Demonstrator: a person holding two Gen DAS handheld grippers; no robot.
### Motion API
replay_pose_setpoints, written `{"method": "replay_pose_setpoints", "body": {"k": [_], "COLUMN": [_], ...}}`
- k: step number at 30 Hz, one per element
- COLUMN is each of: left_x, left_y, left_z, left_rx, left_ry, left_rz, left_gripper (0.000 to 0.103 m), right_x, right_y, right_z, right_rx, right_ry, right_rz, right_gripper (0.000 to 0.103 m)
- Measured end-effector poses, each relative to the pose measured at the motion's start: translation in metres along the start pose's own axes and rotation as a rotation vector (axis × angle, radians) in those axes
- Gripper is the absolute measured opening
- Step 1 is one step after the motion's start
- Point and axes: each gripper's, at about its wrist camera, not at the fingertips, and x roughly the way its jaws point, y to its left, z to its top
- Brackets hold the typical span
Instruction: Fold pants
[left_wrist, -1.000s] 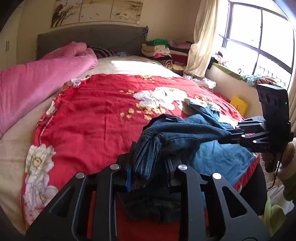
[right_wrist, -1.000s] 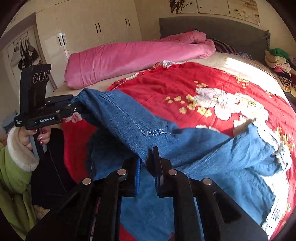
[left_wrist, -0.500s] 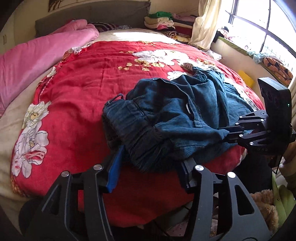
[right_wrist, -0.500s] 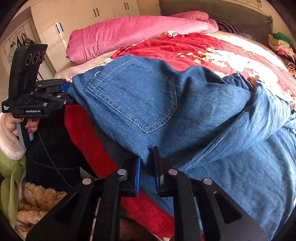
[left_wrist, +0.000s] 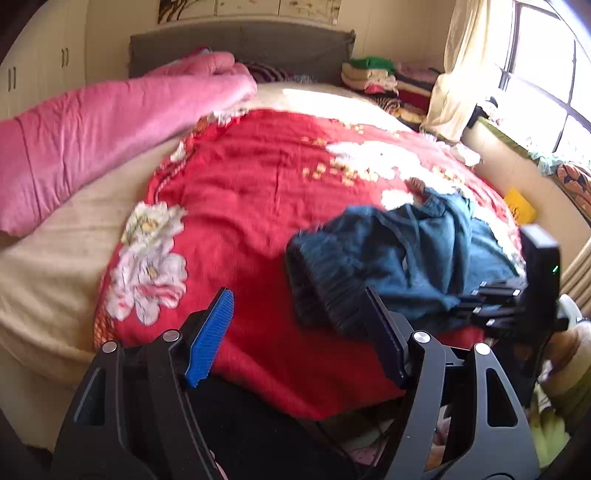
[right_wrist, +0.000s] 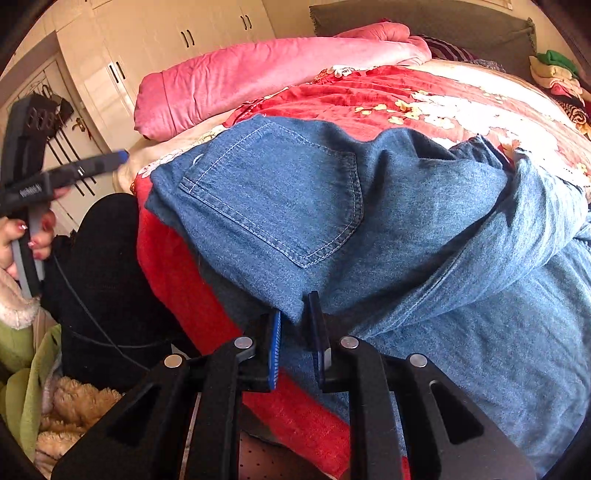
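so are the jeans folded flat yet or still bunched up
Still bunched up: the jeans lie in a rumpled heap on the red blanket, back pocket up, cloth humped and creased.

The bed (left_wrist: 55, 266) has a grey headboard (left_wrist: 240, 48) and a cream sheet. A red flowered blanket (left_wrist: 258, 192) is spread over most of it. A rolled pink quilt (left_wrist: 92, 136) lies along one side, up toward the headboard. The jeans (right_wrist: 369, 221) lie bunched on the red blanket near the foot edge, back pocket facing up.
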Motion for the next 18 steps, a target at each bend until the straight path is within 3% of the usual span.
{"method": "replay_pose_setpoints", "body": {"k": [4, 7, 10, 13, 14, 18], "left_x": [0.015, 0.046, 0.074, 0.106, 0.113, 0.115], "left_y": [-0.040, -0.074, -0.084, -0.066, -0.059, -0.050], "left_z": [0.021, 0.025, 0.014, -0.007, -0.014, -0.024], "left_rx": [0.031, 0.046, 0.060, 0.019, 0.001, -0.007], "left_ry": [0.008, 0.069, 0.142, 0.249, 0.272, 0.263], "left_rz": [-0.140, -0.245, -0.242, -0.186, -0.187, -0.197], "left_gripper": [0.063, 0.051, 0.036, 0.030, 0.024, 0.021], "right_x": [0.001, -0.002, -0.005, -0.009, -0.010, -0.032], "right_y": [-0.003, -0.002, -0.003, -0.008, -0.008, -0.003], "right_z": [-0.003, -0.006, -0.010, -0.014, -0.014, -0.009], "right_rx": [0.030, 0.035, 0.039, 0.074, 0.085, 0.095], "right_ry": [-0.003, -0.005, -0.003, -0.004, -0.002, -0.060], "right_rz": [0.008, 0.003, -0.002, 0.023, 0.032, 0.048], "right_gripper": [0.015, 0.015, 0.015, 0.020, 0.022, 0.032]}}
